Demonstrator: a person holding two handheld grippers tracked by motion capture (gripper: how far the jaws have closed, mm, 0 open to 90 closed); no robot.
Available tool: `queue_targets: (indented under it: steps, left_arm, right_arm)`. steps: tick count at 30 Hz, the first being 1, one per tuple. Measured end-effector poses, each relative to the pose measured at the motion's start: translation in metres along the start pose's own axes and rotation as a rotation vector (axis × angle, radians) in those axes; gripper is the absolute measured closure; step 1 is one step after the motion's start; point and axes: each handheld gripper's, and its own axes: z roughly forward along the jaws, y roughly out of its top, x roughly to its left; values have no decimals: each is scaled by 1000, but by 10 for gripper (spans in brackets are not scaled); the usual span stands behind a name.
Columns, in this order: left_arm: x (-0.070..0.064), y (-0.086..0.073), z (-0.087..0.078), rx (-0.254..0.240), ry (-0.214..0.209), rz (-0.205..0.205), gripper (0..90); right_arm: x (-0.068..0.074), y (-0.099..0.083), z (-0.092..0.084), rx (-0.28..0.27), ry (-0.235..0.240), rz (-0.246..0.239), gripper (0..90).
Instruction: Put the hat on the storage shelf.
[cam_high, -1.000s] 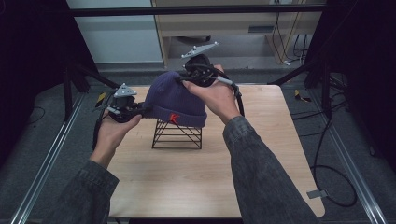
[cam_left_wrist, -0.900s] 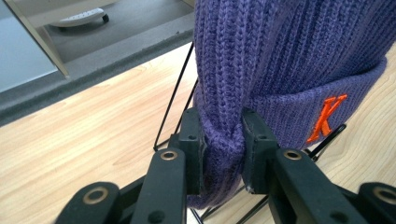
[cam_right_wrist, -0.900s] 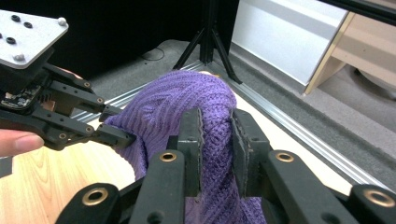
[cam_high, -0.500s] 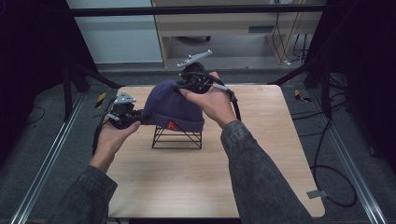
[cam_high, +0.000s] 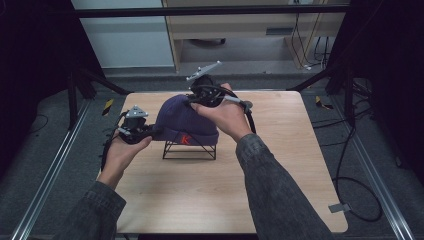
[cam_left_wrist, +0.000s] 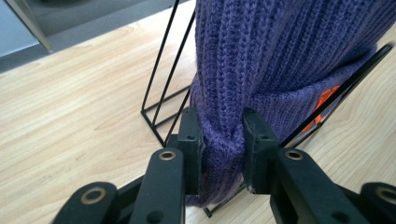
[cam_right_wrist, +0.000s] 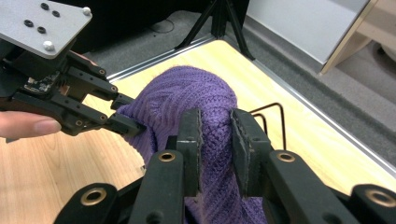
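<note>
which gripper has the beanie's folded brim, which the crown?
The left gripper is clamped on the purple beanie's folded brim, low beside the black wire stand. The right gripper pinches the knit crown, up top.

Left gripper (cam_high: 150, 132) clamped low, right gripper (cam_high: 192, 102) clamped higher, forearms angled inward

The left claw (cam_left_wrist: 223, 149) is pinching a fold of the purple knitted hat's (cam_left_wrist: 285, 60) lower rim between its two black jaws. The hat is sitting over a thin black wire stand (cam_left_wrist: 161, 88), which is standing on the light wooden table (cam_left_wrist: 70, 116). An orange mark (cam_left_wrist: 327, 100) is showing on the rim, partly hidden behind a wire.
</note>
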Motion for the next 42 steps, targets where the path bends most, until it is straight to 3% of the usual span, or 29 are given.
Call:
queue_targets:
  steps: [15,26,33,42]
  left_arm:
    - [4,-22,12,33,-15,-24,709]
    - [4,-29,16,41,-21,-29,697]
    - [6,-35,23,53,-26,-23,636]
    - [11,-44,23,56,-25,-45,607]
  right_arm:
    - [8,-12,19,77,13,-15,746]
    - [12,-16,24,91,19,-14,749]
    - [16,-16,29,95,7,-24,776]
    - [22,-16,38,117,24,-30,775]
